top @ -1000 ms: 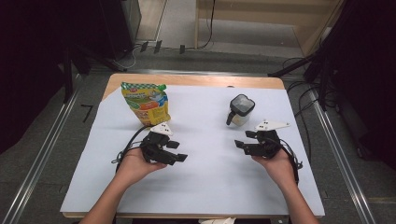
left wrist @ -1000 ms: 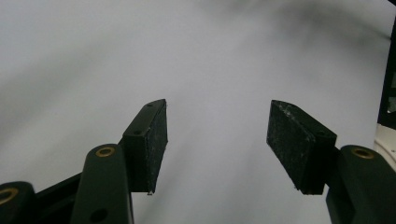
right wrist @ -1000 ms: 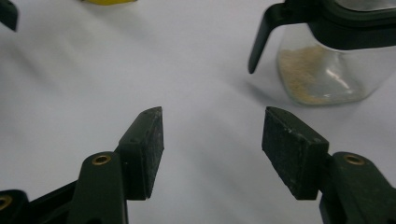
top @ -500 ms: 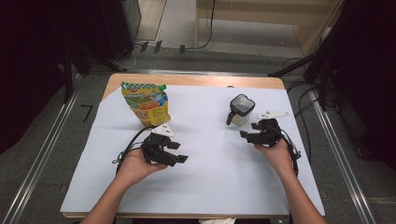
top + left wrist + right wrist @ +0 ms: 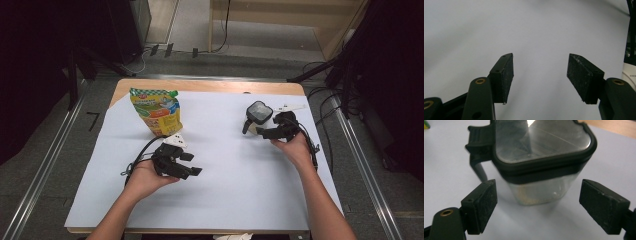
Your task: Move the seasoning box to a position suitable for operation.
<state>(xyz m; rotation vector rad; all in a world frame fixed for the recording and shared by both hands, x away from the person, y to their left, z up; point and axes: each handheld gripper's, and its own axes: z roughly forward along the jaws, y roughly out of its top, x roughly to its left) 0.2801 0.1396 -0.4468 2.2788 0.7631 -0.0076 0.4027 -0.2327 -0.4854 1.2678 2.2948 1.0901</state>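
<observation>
right claw: moved up to the jug at 1 o'clock, jaws just opened wide, nothing gripped (jug ahead)
left claw: open, empty, idle
meaning: grasp likely next

Pouch left, jug right

Since the earlier pictures, the right gripper travels across the white surface toward the clear container with the black lid and now sits just beside it. Its fingers have just been opening, and they flank the container's base without touching it.
</observation>
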